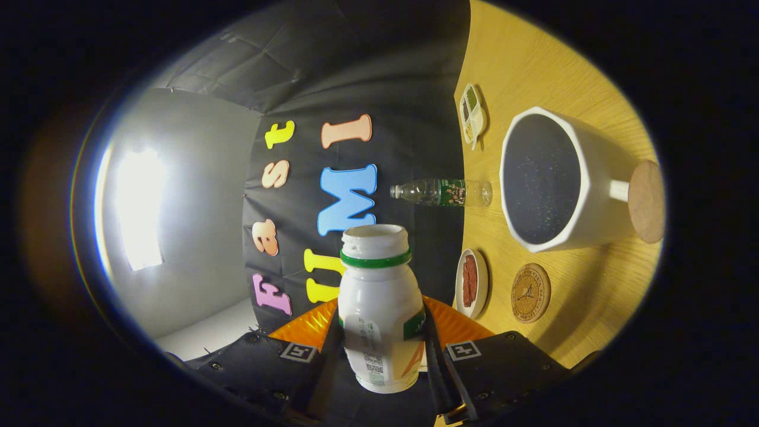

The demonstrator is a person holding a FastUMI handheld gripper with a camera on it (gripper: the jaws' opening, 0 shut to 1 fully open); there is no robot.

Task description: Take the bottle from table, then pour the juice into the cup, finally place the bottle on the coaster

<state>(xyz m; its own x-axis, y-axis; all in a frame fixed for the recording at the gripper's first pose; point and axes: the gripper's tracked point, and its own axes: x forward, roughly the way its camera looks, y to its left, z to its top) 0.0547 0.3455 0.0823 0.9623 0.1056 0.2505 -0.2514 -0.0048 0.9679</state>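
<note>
So the gripper (pixel 384 356) has its two fingers closed snugly on the white bottle (pixel 379 308), one pressing each side of its lower body. The bottle has a green ring at the neck and its mouth is open, no cap on it. The whole view is rolled sideways, so the wooden table (pixel 533 59) runs up one side. Beyond the bottle sits the big white cup (pixel 557 184), dark inside, with a round wooden knob on its handle. Just beside the cup lies the round cork coaster (pixel 531 292). Also on the table: a small dish (pixel 471 283) with something red, a clear plastic water bottle (pixel 442 192), and a little divided tray (pixel 472 114).
</note>
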